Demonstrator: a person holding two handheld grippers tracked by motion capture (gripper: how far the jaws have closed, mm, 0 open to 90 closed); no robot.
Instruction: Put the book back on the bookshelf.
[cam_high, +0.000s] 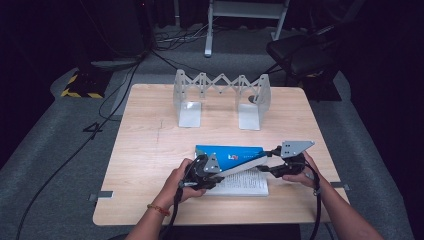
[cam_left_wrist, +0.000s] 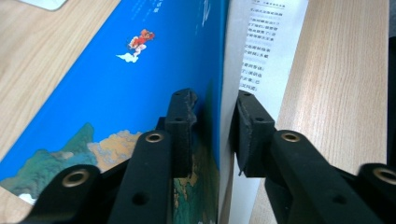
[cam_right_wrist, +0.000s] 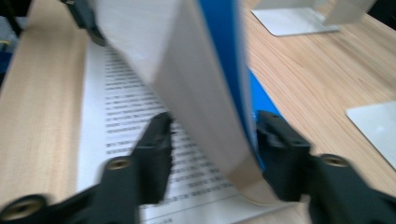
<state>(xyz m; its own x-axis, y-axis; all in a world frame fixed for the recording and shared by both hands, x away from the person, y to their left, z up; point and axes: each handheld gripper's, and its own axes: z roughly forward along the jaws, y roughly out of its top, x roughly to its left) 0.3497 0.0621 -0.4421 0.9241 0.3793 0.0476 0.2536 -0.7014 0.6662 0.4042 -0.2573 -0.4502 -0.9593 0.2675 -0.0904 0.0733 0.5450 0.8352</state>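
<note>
A book (cam_high: 235, 167) is lying open on the near half of the wooden table (cam_high: 150, 150), toward five o'clock from the table's middle. Its blue cover and a thick wad of pages are being lifted up off the printed page (cam_high: 245, 185) that is lying flat beneath.

The left gripper (cam_high: 212, 172) is sitting at the book's nine o'clock end, held in the person's left hand (cam_high: 177, 185). In the left gripper view its jaws are pinching the raised part of the book (cam_left_wrist: 140, 70): one pad is pressing on the blue illustrated cover, the other on the white page block, with the text page (cam_left_wrist: 268, 42) lying flat beyond, toward one o'clock.

The right gripper (cam_high: 275, 162) is working at the book's three o'clock end, held in the right hand (cam_high: 300, 175). In the right gripper view its jaws are standing spread on either side of the lifted wad of pages (cam_right_wrist: 201, 93); the blue cover is lying just beside the jaw at four o'clock, while the other jaw is standing apart from the paper, over the flat printed page (cam_right_wrist: 126, 112). The picture is blurred, so I cannot tell whether the cover-side pad is touching.

At twelve o'clock on the table, an expanding metal book rack (cam_high: 220, 97) is standing well apart from the book.
</note>
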